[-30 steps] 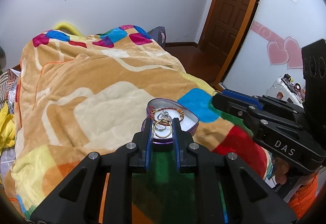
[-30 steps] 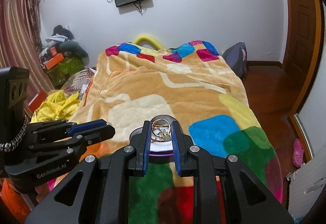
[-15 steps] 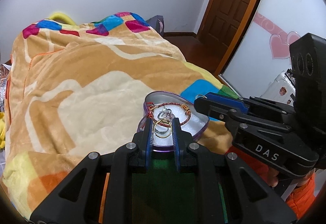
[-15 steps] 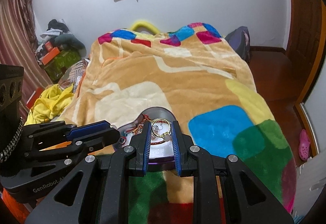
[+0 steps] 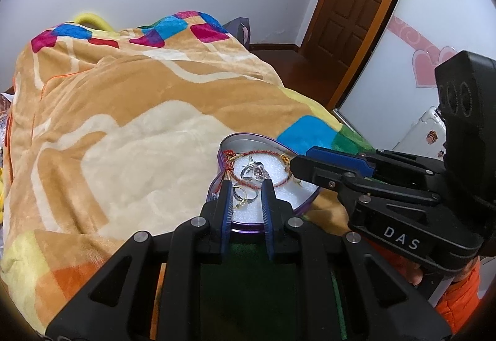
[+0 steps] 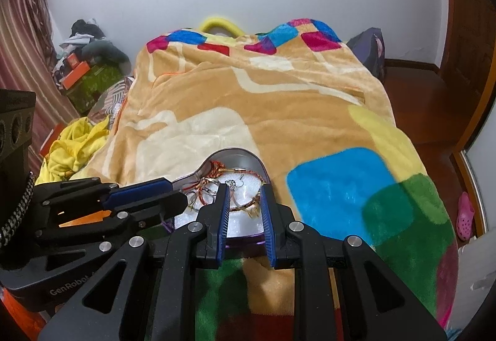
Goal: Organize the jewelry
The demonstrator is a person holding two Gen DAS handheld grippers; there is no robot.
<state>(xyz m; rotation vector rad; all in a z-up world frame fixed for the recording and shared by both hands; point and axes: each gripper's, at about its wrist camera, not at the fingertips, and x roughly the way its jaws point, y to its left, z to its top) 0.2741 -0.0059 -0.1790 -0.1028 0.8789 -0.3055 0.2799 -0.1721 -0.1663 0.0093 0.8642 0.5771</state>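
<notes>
A purple heart-shaped tin (image 5: 248, 141) with a white foam lining lies open on the blanket; it also shows in the right wrist view (image 6: 238, 159). Inside are a red cord bracelet (image 5: 248, 181), a silver charm (image 5: 255, 169) and gold and silver rings (image 5: 243, 195). My left gripper (image 5: 245, 184) is open, its fingertips either side of the rings at the tin's near edge. My right gripper (image 6: 245, 190) is open over the tin's near right side, straddling a gold chain (image 6: 248, 207). Each gripper shows in the other's view, close beside the tin.
The tin sits on a bed covered by a thick orange, cream and multicoloured blanket (image 6: 279, 99). Yellow clothes (image 6: 74, 149) and boxes (image 6: 83, 77) lie left of the bed. A brown door (image 5: 350, 9) and wooden floor are on the right.
Both grippers have moved forward and down to the tin, which now looks larger. The right gripper has closed in beside the left, reaching the tin's rim.
</notes>
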